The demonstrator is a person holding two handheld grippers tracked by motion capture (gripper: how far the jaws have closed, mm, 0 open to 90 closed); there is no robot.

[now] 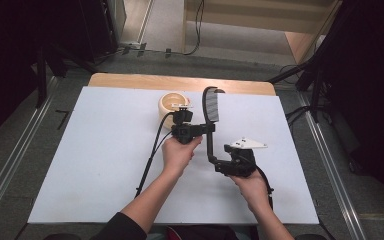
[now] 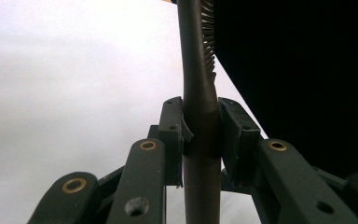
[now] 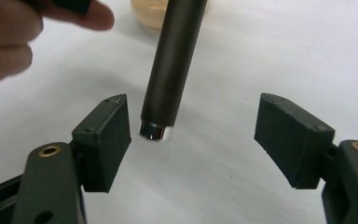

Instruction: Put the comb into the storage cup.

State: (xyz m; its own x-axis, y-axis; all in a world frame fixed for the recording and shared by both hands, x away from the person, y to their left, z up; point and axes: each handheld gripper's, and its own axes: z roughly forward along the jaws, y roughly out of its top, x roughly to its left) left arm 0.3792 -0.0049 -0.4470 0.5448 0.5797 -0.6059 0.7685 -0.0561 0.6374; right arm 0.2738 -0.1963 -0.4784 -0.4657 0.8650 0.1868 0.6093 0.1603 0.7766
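Hairbrush [image 1: 211, 116] was the object in the middle of the scene – a dark brush with a long handle and a head of bristles. In the high view it stood over the white table [image 1: 105, 165], with its head pointing away from the person and its handle coming down toward the right gripper [image 1: 215, 161]. The left gripper [image 1: 209, 129] met the handle from the left side, about halfway along it, and the left hand [image 1: 179, 152] held this gripper from below. The right hand [image 1: 250, 184] held the other gripper, which had a grey three-cornered plate [image 1: 249, 144] on top. Behind the left gripper a round beige bowl [image 1: 172, 103] sat on the table. I could read no brand, label or writing in this view.

In the left gripper view, the two black jaws were closed tightly on the handle [image 2: 199, 121], one pad on each side of it. The bristles [image 2: 209, 42] showed higher up, on the right side of the stem, against a dark background.

In the right gripper view, the jaws stood wide apart and held nothing. The end of the handle [image 3: 168, 79] – with a small shiny metal cap [image 3: 156, 132] – hung between them, closer to the left pad but apart from it. Fingers [image 3: 14, 32] of the left hand showed at the top left, and a part of the bowl [image 3: 150, 14] at the top edge. No writing was visible on the handle.
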